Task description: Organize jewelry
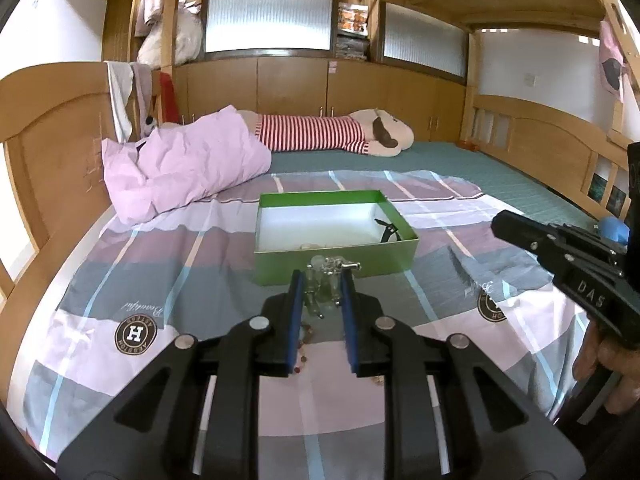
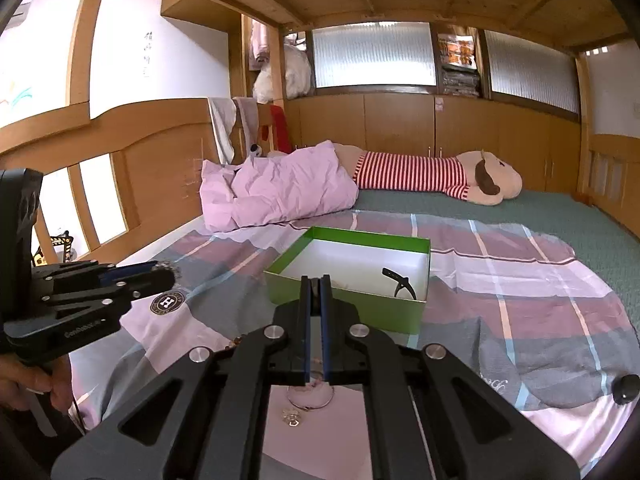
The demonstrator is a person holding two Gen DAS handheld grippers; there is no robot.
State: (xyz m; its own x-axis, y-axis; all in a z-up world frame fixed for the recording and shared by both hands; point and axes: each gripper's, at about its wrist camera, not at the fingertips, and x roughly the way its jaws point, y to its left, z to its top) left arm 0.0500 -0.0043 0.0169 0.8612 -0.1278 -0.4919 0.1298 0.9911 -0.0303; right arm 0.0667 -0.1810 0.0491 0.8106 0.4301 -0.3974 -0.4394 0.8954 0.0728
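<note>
My left gripper (image 1: 323, 278) is shut on a clear-and-silver jewelry piece (image 1: 330, 270), held above the bedsheet just in front of the open green box (image 1: 280, 258). The same gripper shows in the right wrist view (image 2: 170, 272) with the sparkly piece at its tips. The green box (image 2: 360, 312) holds a black hair clip (image 2: 398, 282) and small pale items. My right gripper (image 2: 316, 280) is shut and looks empty, near the box's front wall. A thin ring hoop (image 2: 310, 398) and a small silver charm (image 2: 291, 417) lie on the sheet below it. Beads (image 1: 302, 354) lie under the left gripper.
A pink pillow (image 1: 180, 164) and a striped plush doll (image 1: 340, 132) lie behind the box on the bed. Wooden bed rails (image 1: 52, 152) stand at the left and at the right (image 1: 552, 140). A small black knob (image 2: 626, 388) sits on the sheet at right.
</note>
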